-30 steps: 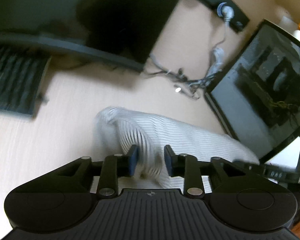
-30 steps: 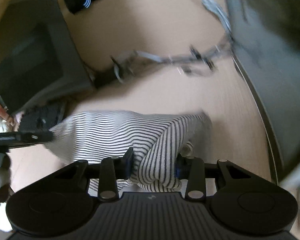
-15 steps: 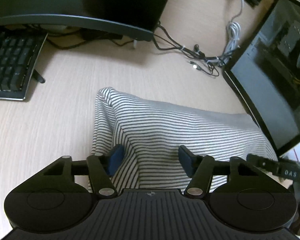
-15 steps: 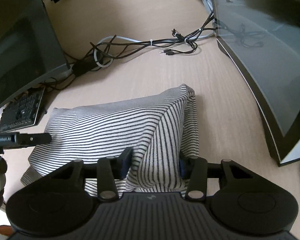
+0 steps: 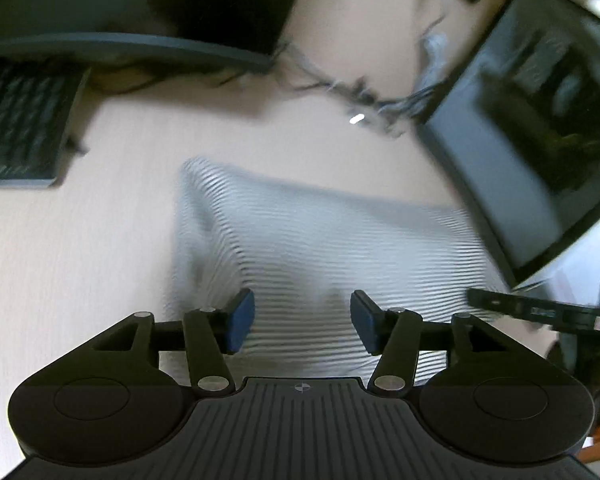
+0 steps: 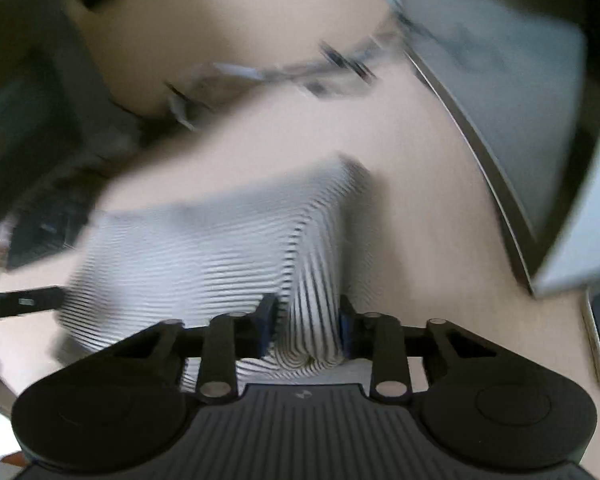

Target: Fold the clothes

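— Two grippers, one garment: where does the black-and-white striped knit cloth point(image 5: 332, 240) lie?

— On the pale wooden desk point(image 5: 80, 240), folded into a thick pad. From the left gripper point(image 5: 302, 322) it lies directly ahead of and beneath the blue pads point(image 5: 240, 320), which stand well apart with nothing between them. My guess is that hand has let go so the layers can settle flat.

— And the other hand?

— The right gripper point(image 6: 308, 326) has its jaws drawn narrow on a bunched fold at the cloth's right end point(image 6: 312, 320); stripes bulge between the fingers. The pinch probably keeps that end from springing open.

— Anything crowding them?

— A dark monitor point(image 5: 540, 140) leans just right of the cloth in the left view, a black keyboard point(image 5: 16, 128) sits far to the left, and tangled cables point(image 6: 300, 72) lie beyond the cloth's far edge. Both views are smeared, so finer creases cannot be made out.
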A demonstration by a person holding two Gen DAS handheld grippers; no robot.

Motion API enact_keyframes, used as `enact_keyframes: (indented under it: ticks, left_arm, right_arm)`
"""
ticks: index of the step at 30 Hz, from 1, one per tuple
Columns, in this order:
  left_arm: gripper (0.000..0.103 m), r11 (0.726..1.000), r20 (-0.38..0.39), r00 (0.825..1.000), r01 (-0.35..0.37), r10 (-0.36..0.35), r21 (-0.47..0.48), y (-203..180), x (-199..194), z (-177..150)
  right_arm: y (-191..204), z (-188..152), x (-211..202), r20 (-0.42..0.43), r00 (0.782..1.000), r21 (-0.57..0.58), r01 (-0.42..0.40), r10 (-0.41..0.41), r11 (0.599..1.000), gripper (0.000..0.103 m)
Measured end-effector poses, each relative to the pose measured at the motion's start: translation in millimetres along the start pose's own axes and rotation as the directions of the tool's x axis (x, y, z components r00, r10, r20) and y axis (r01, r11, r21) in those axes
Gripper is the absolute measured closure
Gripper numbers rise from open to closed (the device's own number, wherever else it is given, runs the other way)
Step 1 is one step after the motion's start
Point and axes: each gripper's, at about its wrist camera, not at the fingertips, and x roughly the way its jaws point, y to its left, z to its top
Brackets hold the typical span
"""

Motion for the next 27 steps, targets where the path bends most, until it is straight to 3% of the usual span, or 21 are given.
enact_keyframes:
  ticks: [2, 3, 4, 6, 8, 10, 12, 16, 19, 21, 27]
  left_arm:
    - [0.041, 1.000, 0.016, 1.000, -0.020, 0.021, -0.017, 5, -4, -1]
    - [0.034, 1.000, 0.035, 0.999, -0.018, 0.018, -0.023, 6, -7, 1]
    - [0.026, 1.000, 0.054, 0.999, -0.001, 0.002, -0.019, 3, -9, 4]
    - [0.017, 0.999, 0.092, 0.995, 0.035, -0.034, -0.008, -2, -11, 11]
    - [0.009, 0.997, 0.099, 0.992, 0.075, -0.076, 0.009, -11, -8, 13]
    - [0.007, 0.994, 0.064, 0.992, 0.110, -0.110, 0.010, -19, 4, 10]
    - [0.007, 0.993, 0.000, 0.993, 0.115, -0.115, -0.005, -24, 22, 3]
    - [0.003, 0.994, -0.077, 0.992, 0.099, -0.102, -0.039, -23, 40, -6]
    - [0.000, 0.990, -0.079, 0.990, 0.112, -0.118, -0.080, -18, 47, -6]
    - [0.000, 0.988, -0.072, 0.990, 0.113, -0.121, -0.100, -16, 51, -3]
    - [0.000, 0.999, -0.061, 0.997, 0.047, -0.047, 0.008, -31, 81, 29]
  right_arm:
    - [2, -2, -6, 0.018, 1.000, -0.020, 0.008, -0.008, 1.000, 0.056]
    - [6, -2, -11, 0.032, 0.999, -0.053, 0.037, -0.035, 0.998, 0.040]
    - [9, 0, -16, 0.052, 0.996, -0.084, 0.070, -0.066, 0.994, 0.031]
    - [15, 6, -27, 0.109, 0.991, -0.127, 0.095, -0.081, 0.987, 0.029]
    - [21, 13, -41, 0.175, 0.983, -0.139, 0.078, -0.054, 0.987, 0.021]
    - [30, 23, -47, 0.223, 0.975, -0.162, 0.042, -0.005, 0.986, 0.013]
    - [39, 31, -43, 0.229, 0.972, -0.192, -0.002, 0.047, 0.981, 0.011]
    - [46, 34, -6, 0.126, 0.989, -0.250, -0.045, 0.078, 0.967, 0.011]
    - [39, 28, 24, 0.036, 0.998, -0.262, -0.034, 0.045, 0.965, 0.010]
    - [32, 21, 26, 0.020, 0.998, -0.250, -0.045, 0.052, 0.967, 0.007]
    - [15, 15, 25, 0.002, 0.998, -0.226, -0.061, 0.063, 0.972, 0.005]
